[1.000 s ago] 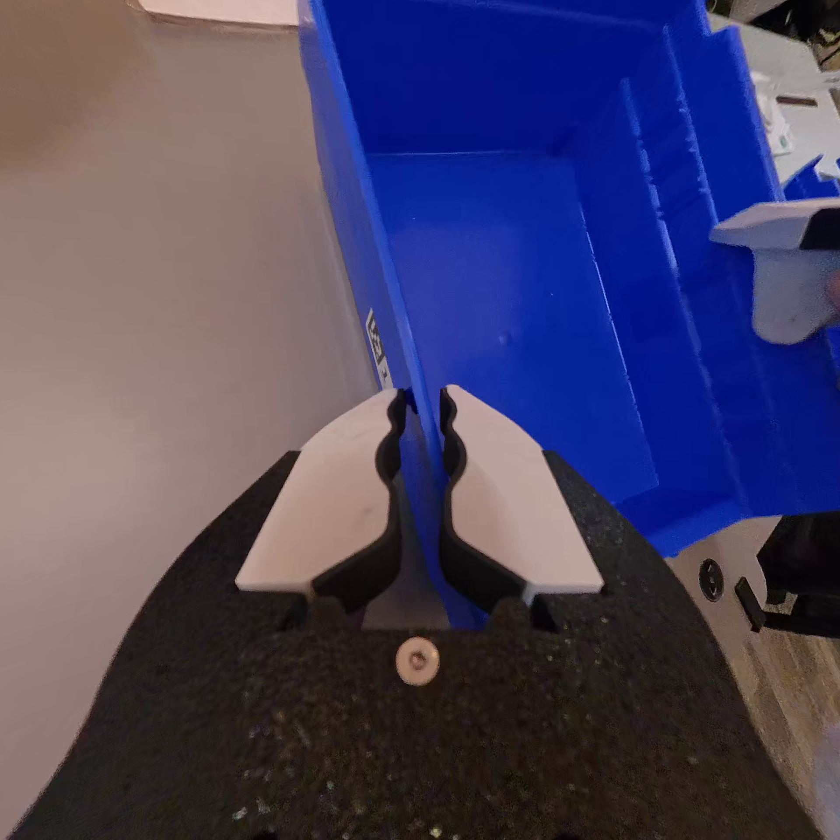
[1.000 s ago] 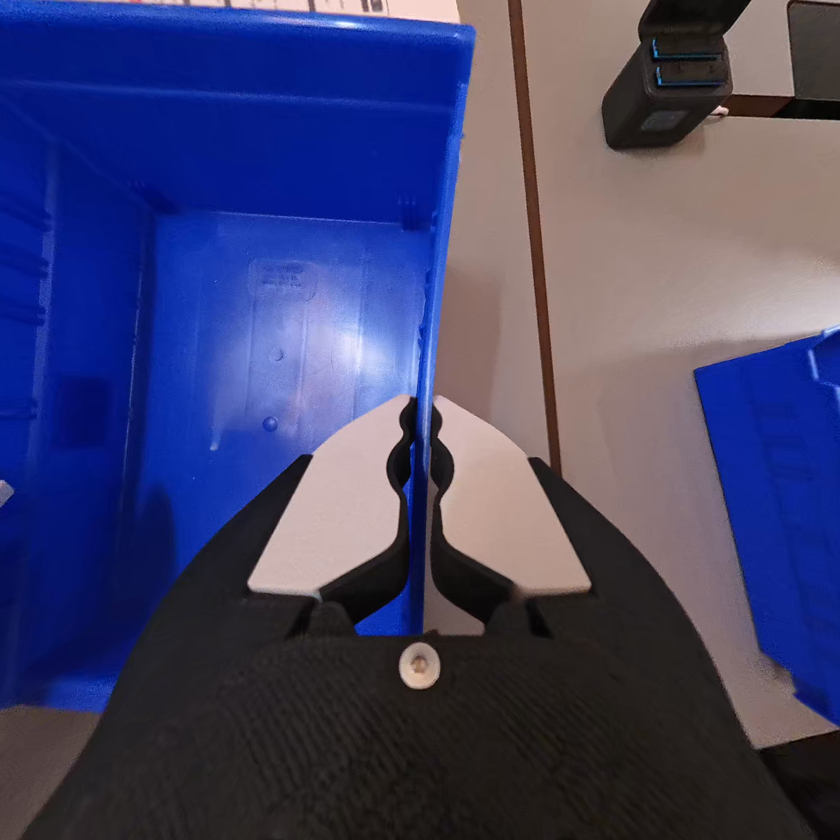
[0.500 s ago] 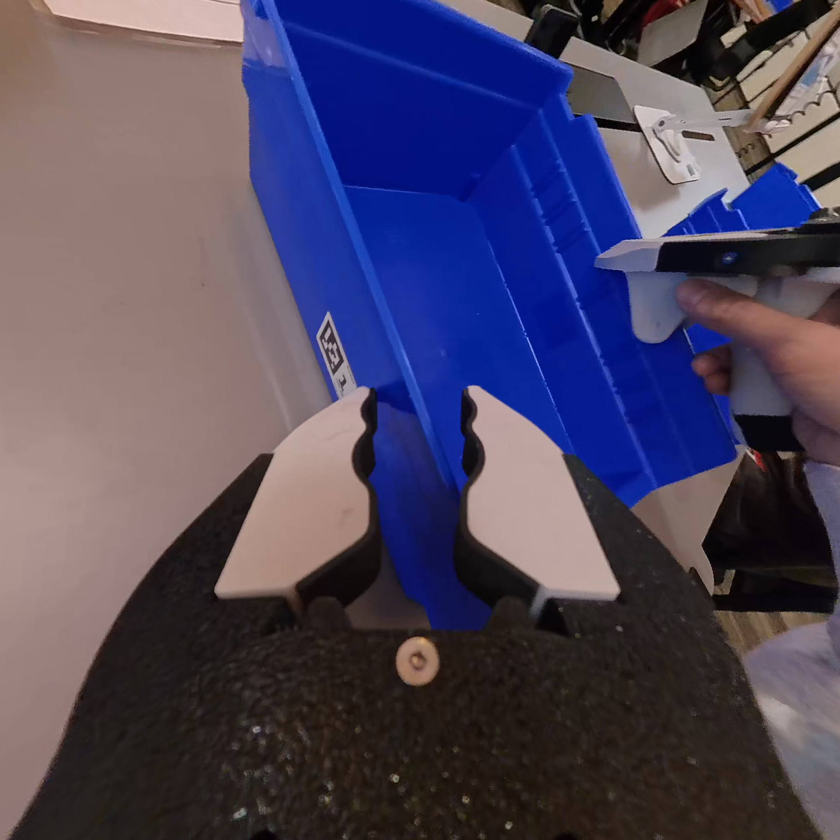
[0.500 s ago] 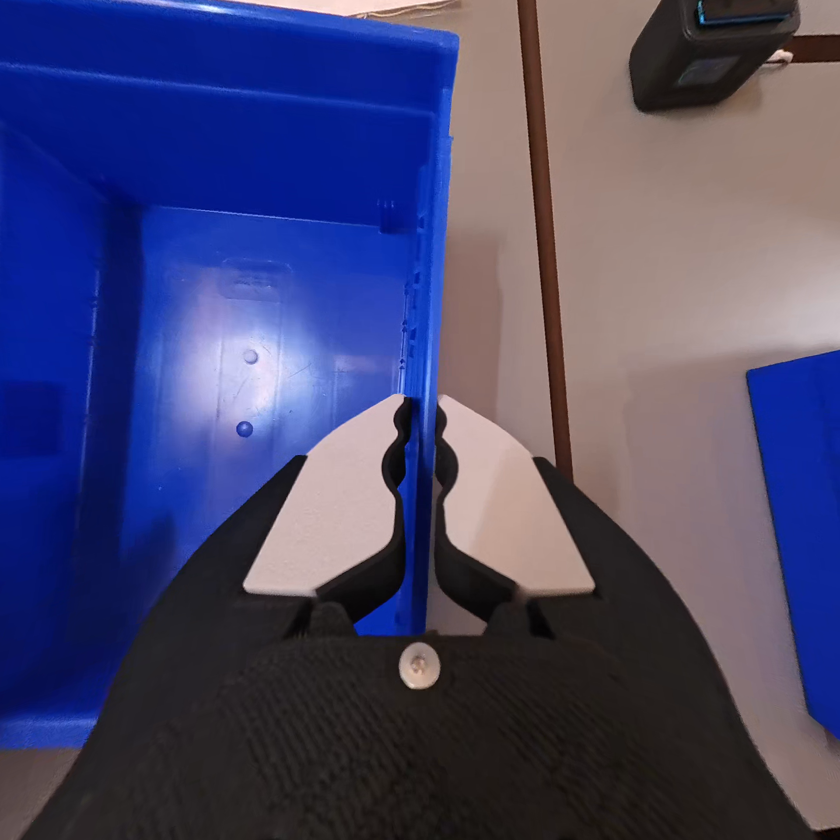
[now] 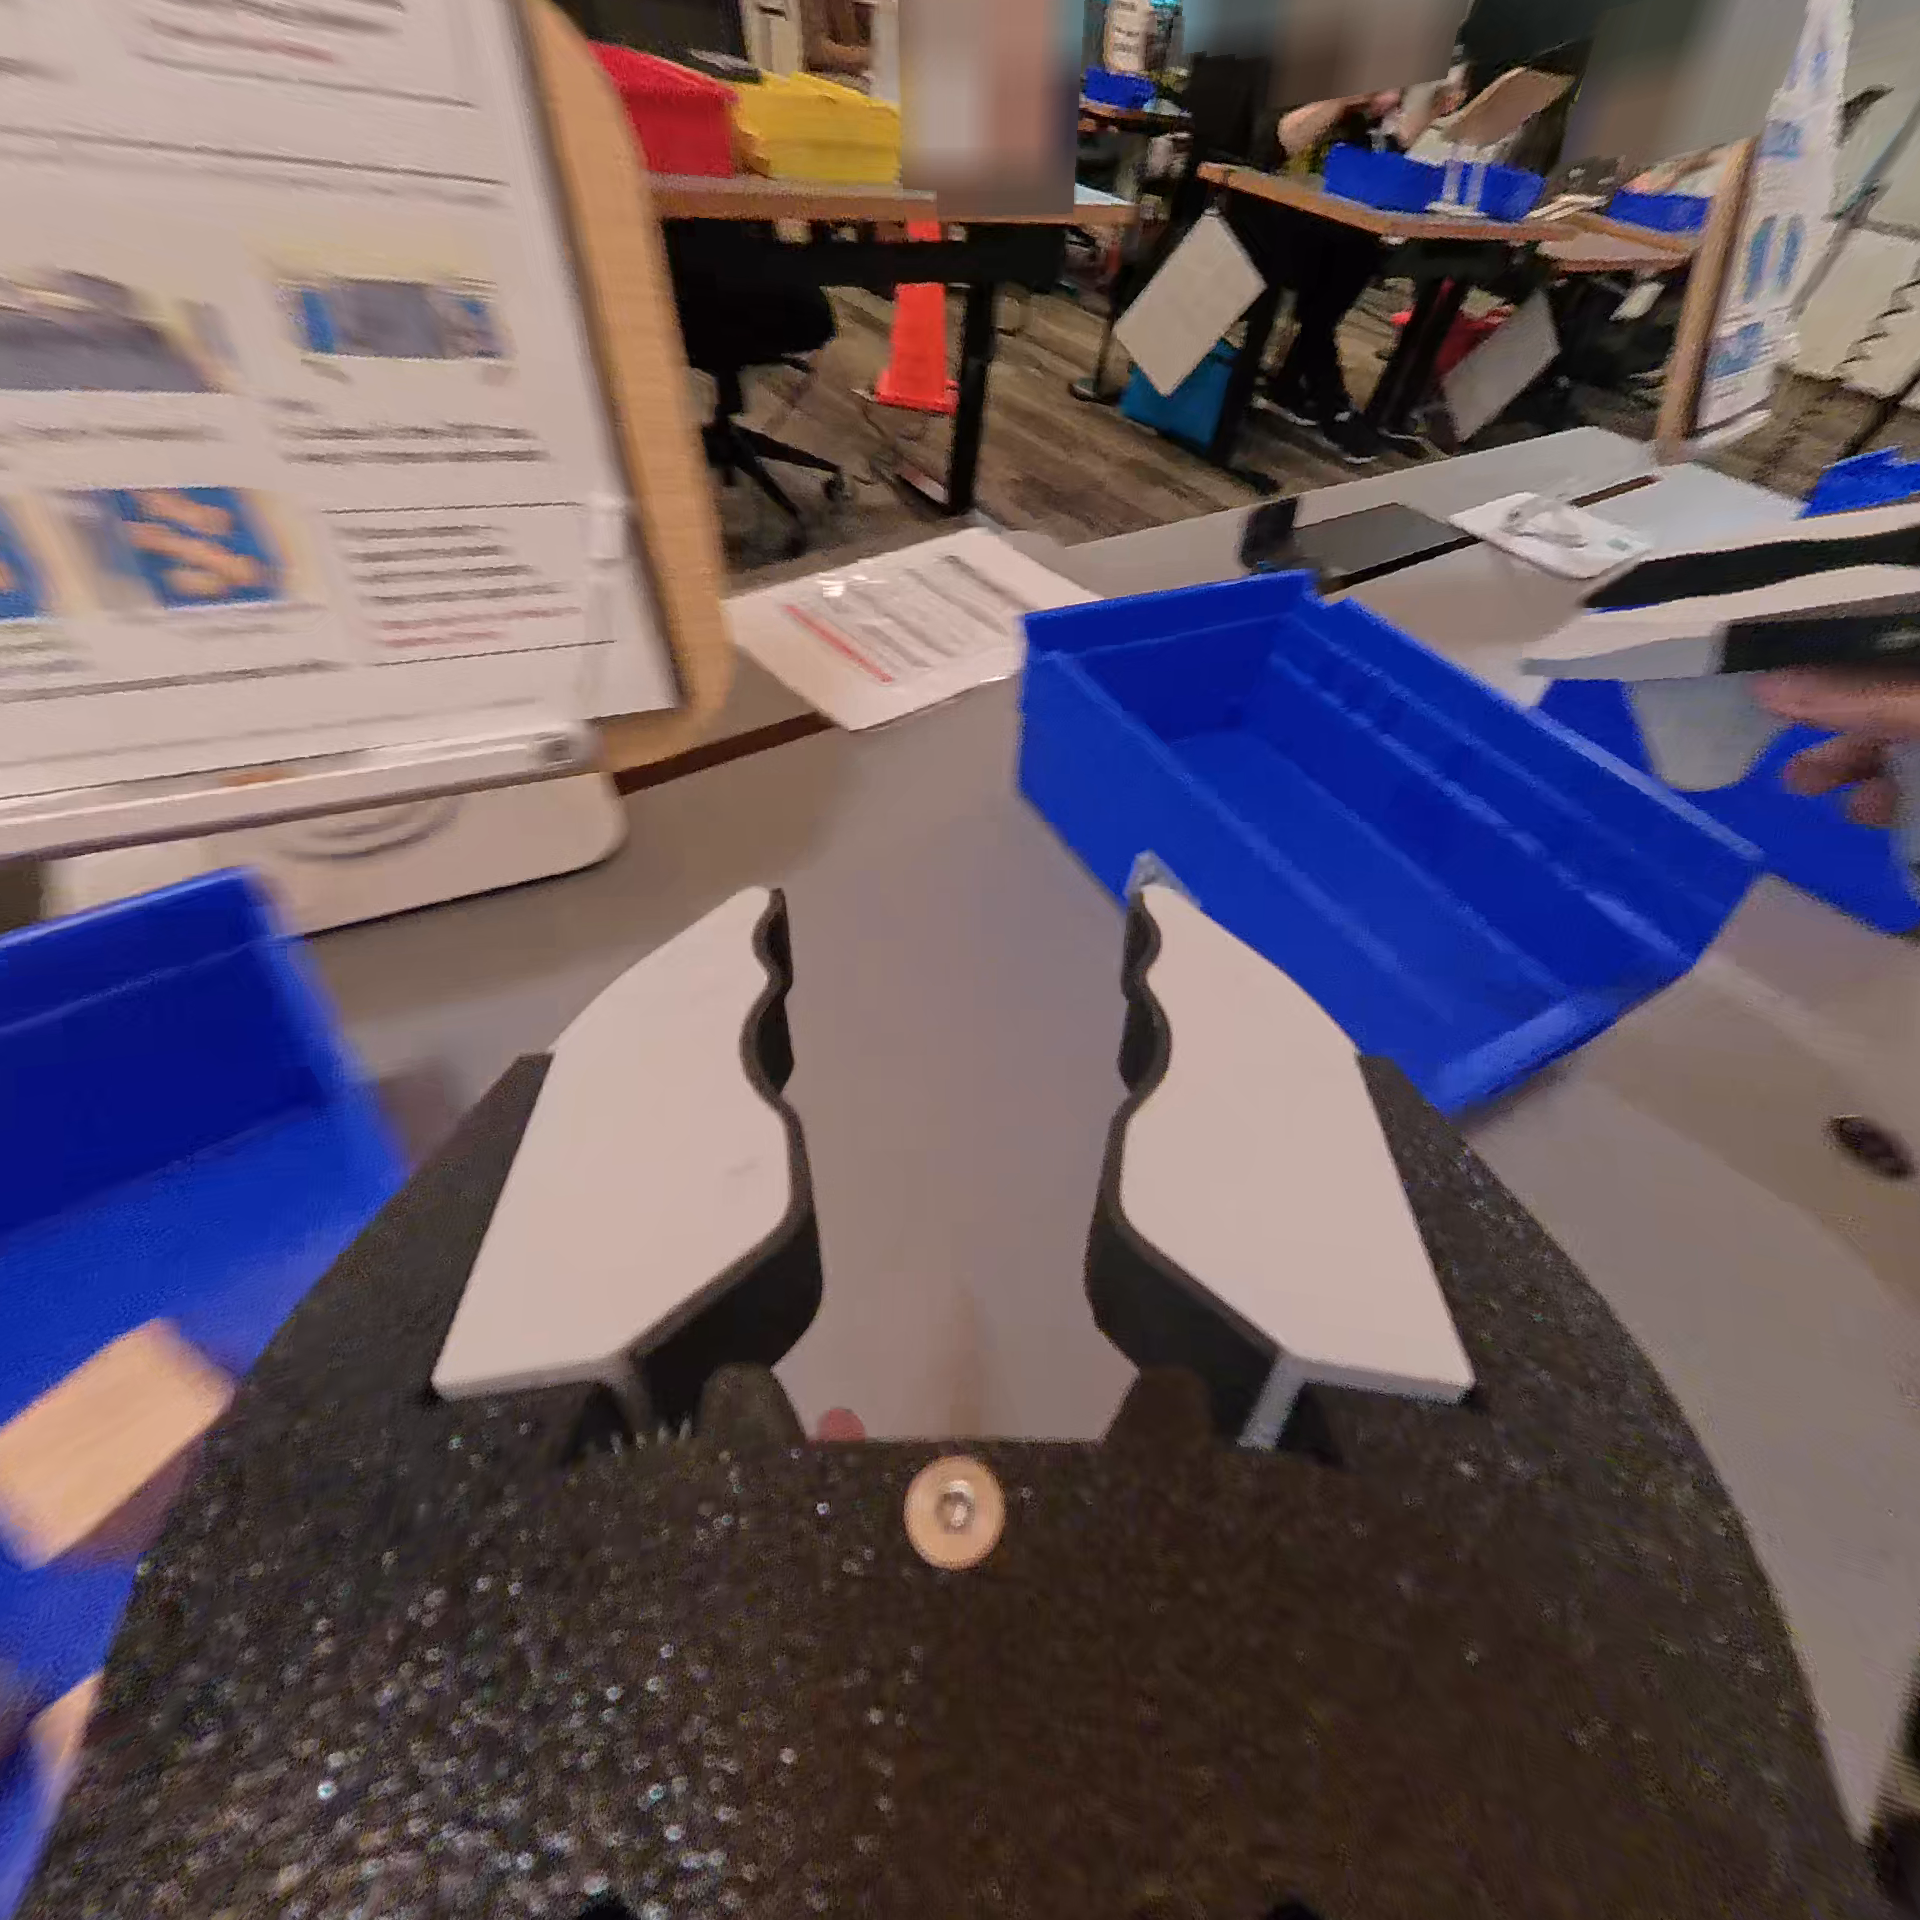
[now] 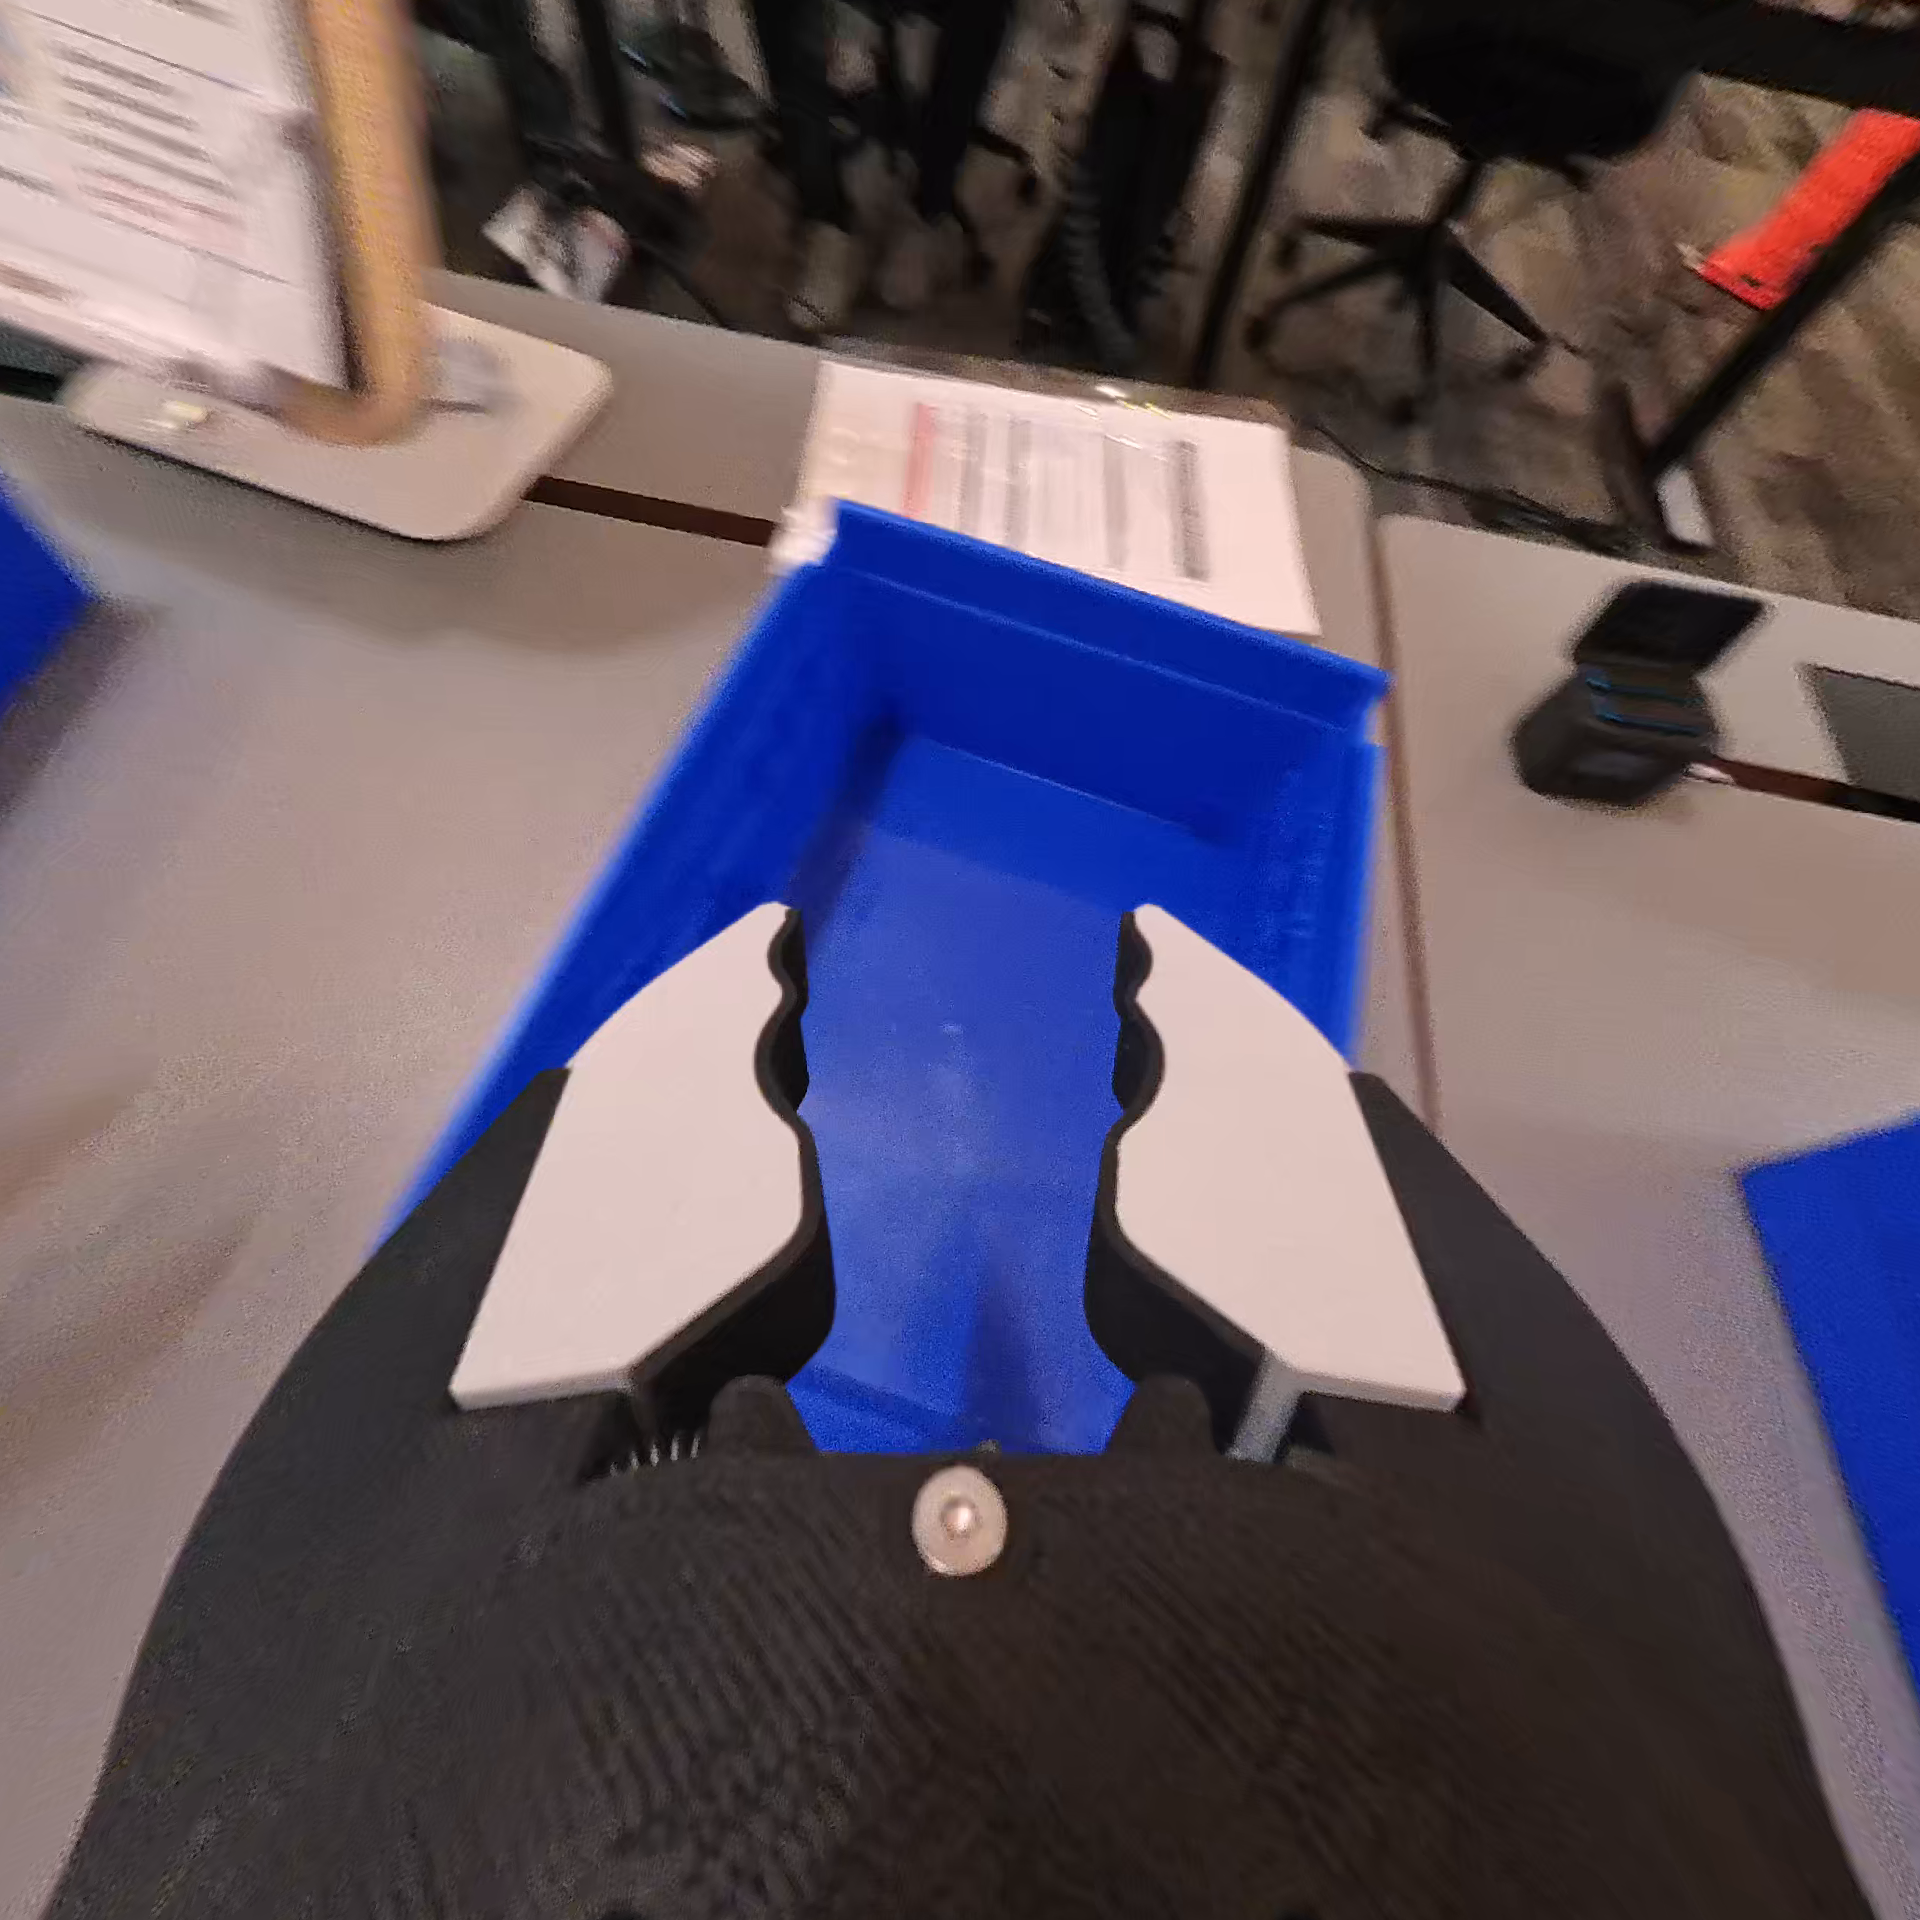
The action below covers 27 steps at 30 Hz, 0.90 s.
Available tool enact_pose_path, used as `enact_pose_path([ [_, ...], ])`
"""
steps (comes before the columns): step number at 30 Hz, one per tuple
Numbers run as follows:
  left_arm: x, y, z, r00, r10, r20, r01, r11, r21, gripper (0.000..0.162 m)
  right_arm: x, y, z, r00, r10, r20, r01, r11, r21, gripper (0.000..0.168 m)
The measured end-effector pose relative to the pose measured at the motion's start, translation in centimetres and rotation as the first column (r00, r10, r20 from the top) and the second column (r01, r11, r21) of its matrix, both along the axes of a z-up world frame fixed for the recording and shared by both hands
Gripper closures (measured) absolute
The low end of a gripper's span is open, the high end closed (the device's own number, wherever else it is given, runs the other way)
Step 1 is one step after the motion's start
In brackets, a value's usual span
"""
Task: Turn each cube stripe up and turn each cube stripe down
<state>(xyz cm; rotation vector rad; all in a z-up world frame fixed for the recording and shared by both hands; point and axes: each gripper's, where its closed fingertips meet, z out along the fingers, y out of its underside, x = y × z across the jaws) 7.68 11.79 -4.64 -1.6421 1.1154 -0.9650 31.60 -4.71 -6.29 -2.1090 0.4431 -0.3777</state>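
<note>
Both grippers have let go of my bin (image 6: pixel 1049 665) walls. Left (image 5: pixel 956 940) and right (image 6: pixel 961 940) fingers now spread, empty (frames blurred).

the left hand-held gripper (image 5: pixel 954 920) has smooth matt grey plastic fingers (image 5: pixel 665 1143) lined with black rubbery pads, set in a rough, speckled black foam-like body with a shiny metal screw (image 5: pixel 954 1510). the right hand-held gripper (image 6: pixel 956 914) shows a ribbed, woven-looking black body. the blue bin (image 6: pixel 1039 790) is smooth plastic with a soft sheen. the surface (image 5: pixel 935 831) looks matt grey and smooth. left of the bin, a pale wooden cube (image 5: pixel 99 1439) looks matt. behind the bin lies a glossy sleeved paper sheet (image 6: pixel 1091 478).
</note>
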Motion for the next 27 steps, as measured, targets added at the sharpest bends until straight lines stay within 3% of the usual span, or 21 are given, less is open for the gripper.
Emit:
enact_pose_path([
  [4, -10.1, 6.9, -1.6, 0.977, 0.194, -0.091, -0.185, 0.978, 0.096, 0.1, -8.8, 1.9, 0.1, 0.982, 0.185, -0.033, -0.182, 0.979, 0.097, 0.11],
  [7, -17.6, 11.9, -3.4, 0.918, 0.354, -0.178, -0.324, 0.929, 0.178, 0.099, -14.4, 3.5, -0.1, 0.962, 0.265, -0.065, -0.253, 0.956, 0.147, 0.111],
  [11, -24.2, 15.7, -6.2, 0.858, 0.447, -0.254, -0.429, 0.895, 0.125, 0.101, -21.5, 6.9, -1.5, 0.924, 0.369, -0.097, -0.352, 0.922, 0.159, 0.111],
  [16, -25.9, 16.0, -9.7, 0.871, 0.406, -0.275, -0.433, 0.9, -0.042, 0.106, -28.2, 13.4, -4.2, 0.884, 0.427, -0.191, -0.392, 0.899, 0.196, 0.112],
  [19, -26.2, 15.9, -11.1, 0.867, 0.403, -0.292, -0.434, 0.899, -0.048, 0.111, -31.1, 16.8, -6.3, 0.854, 0.454, -0.256, -0.423, 0.89, 0.168, 0.111],
  [23, -26.6, 16.0, -12.1, 0.869, 0.398, -0.292, -0.425, 0.905, -0.031, 0.132, -34.0, 19.8, -7.9, 0.799, 0.503, -0.329, -0.475, 0.864, 0.167, 0.112],
  [27, -26.3, 15.8, -12.0, 0.88, 0.393, -0.268, -0.406, 0.914, 0.008, 0.154, -35.2, 21.5, -9.8, 0.802, 0.498, -0.329, -0.498, 0.863, 0.092, 0.127],
])
